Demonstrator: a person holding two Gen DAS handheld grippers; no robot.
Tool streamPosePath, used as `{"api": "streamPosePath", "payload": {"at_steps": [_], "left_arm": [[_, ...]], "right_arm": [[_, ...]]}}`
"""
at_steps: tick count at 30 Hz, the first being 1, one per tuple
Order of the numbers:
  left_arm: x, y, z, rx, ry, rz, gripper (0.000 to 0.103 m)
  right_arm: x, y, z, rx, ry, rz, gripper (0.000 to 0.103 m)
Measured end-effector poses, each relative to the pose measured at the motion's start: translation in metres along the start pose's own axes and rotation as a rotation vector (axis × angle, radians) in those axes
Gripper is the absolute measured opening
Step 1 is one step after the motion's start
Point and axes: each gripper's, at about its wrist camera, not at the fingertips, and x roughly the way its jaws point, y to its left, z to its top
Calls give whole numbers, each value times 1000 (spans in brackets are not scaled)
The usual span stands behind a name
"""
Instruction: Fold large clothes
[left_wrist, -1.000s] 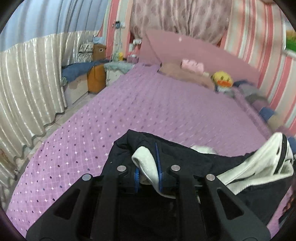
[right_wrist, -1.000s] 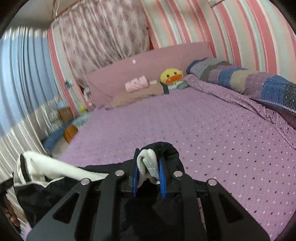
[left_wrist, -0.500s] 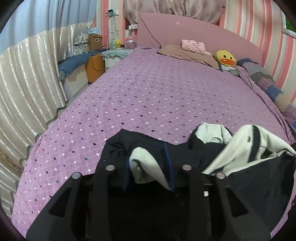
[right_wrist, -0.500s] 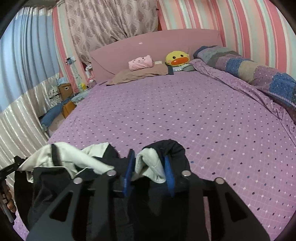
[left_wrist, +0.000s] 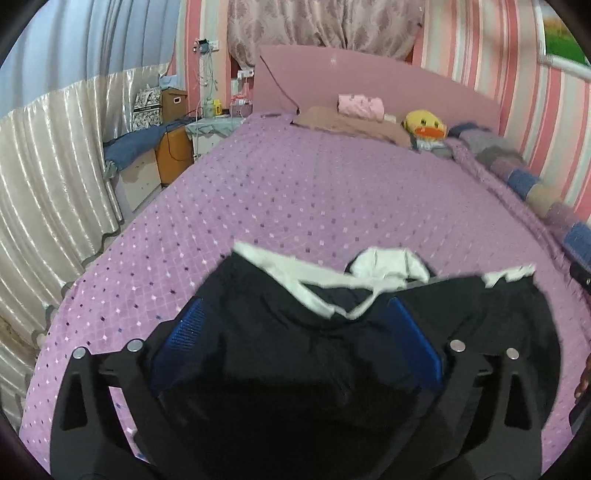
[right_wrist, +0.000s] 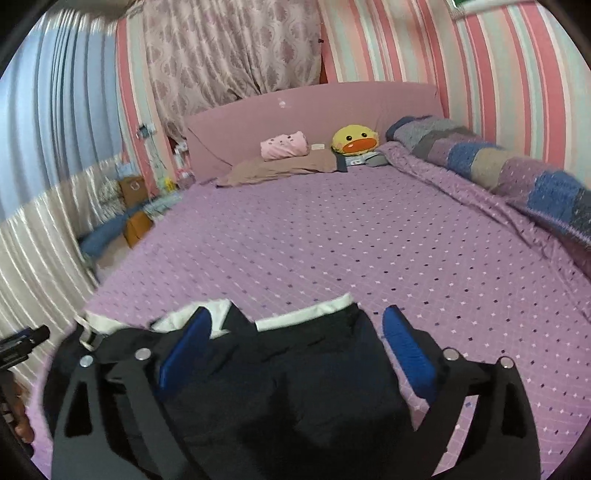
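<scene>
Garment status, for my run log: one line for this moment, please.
left hand-held gripper: open | right hand-held gripper: open | black-and-white garment: on bed

Purple bedspread (right_wrist: 332, 240); duck plush (right_wrist: 355, 139) beside pink pillow (right_wrist: 284, 145).

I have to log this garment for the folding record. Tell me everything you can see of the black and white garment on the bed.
The garment is mostly black, soft-looking cloth with white trim or lining along its far edge. It lies loosely spread and rumpled at the near end of the purple bedspread. The left gripper and right gripper are both open, their blue pads either side of the cloth, not pinching it. Motion blur hides finer details.
</scene>
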Motion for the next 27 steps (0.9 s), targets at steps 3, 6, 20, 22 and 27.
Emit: {"api": "streamPosePath", "payload": {"at_steps": [3, 6, 20, 22, 27], "left_arm": [[27, -10, -13, 16, 13, 78, 97], [54, -16, -11, -3, 37, 122, 97], [146, -36, 13, 70, 13, 314, 99], [157, -35, 23, 64, 18, 316, 99], [190, -23, 37, 16, 50, 311, 99]], "right_arm": [[22, 21, -10, -9, 6, -54, 96], [47, 36, -11, 4, 25, -109, 96], [150, 59, -6, -153, 136, -294, 96], [169, 58, -1, -154, 171, -300, 96], [202, 55, 6, -134, 229, -263, 96]]}}
